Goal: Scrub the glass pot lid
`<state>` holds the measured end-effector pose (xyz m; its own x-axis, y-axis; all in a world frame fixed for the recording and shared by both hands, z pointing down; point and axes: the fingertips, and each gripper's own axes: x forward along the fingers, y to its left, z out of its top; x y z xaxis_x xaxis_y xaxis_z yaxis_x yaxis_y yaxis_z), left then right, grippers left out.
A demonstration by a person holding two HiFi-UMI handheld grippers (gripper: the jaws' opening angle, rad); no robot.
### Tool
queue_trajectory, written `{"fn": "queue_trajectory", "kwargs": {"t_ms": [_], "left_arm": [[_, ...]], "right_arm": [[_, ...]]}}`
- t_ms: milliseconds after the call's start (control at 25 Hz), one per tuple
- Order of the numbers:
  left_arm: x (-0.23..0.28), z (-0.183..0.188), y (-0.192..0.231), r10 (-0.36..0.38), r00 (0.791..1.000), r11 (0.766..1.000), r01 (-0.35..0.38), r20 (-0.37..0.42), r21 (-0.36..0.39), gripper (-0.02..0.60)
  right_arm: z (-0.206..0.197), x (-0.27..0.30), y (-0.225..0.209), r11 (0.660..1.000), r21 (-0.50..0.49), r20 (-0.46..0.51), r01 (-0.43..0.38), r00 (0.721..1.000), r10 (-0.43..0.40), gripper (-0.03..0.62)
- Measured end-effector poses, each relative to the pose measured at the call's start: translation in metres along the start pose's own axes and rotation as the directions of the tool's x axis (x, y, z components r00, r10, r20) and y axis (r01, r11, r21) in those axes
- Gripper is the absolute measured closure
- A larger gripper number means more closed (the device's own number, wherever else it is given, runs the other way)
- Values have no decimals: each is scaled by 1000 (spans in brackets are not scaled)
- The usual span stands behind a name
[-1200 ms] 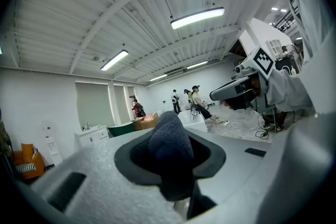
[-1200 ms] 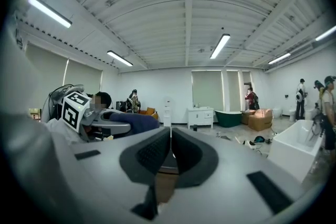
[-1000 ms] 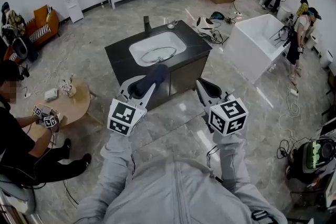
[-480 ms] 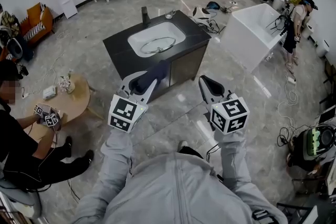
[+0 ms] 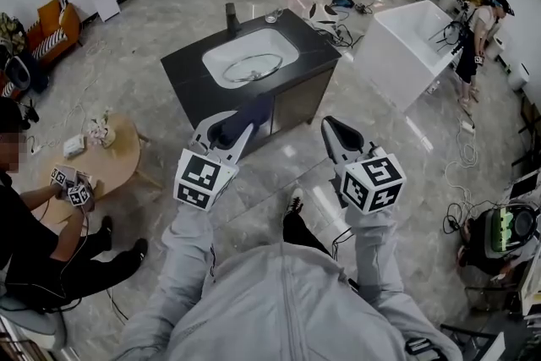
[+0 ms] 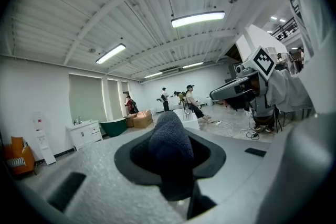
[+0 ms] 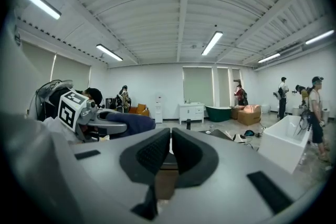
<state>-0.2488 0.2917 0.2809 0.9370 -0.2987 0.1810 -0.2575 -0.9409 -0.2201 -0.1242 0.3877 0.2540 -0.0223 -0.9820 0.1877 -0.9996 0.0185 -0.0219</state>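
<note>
The glass pot lid (image 5: 253, 67) lies in the white sink basin (image 5: 221, 55) of a black-topped vanity (image 5: 188, 73) a few steps ahead of me. My left gripper (image 5: 232, 129) is raised short of the vanity, shut on a dark blue scrubbing pad (image 5: 248, 116). The pad (image 6: 169, 141) fills the jaws of the left gripper (image 6: 171, 165) in the left gripper view. My right gripper (image 5: 332, 132) is held level beside it, well short of the lid. Its jaws (image 7: 170, 150) are shut with nothing between them.
A black faucet (image 5: 230, 15) and a small glass (image 5: 273, 16) stand at the vanity's back edge. A white bathtub (image 5: 404, 48) sits to the right, a round wooden table (image 5: 118, 161) and a seated person (image 5: 30, 220) to the left. Cables (image 5: 465, 182) trail on the floor.
The vanity has drifted slightly in the head view as I step toward it, and my foot now shows below the grippers. Both grippers keep their pose and grip.
</note>
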Motion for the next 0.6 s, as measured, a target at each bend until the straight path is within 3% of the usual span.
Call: {"fn": "queue_trajectory", "kwargs": {"t_ms": [600], "left_arm": [[103, 4, 70, 53, 998, 999, -53, -20, 7, 468]], "right_arm": [[25, 97, -84, 996, 37, 40, -83, 996, 81, 560]]}}
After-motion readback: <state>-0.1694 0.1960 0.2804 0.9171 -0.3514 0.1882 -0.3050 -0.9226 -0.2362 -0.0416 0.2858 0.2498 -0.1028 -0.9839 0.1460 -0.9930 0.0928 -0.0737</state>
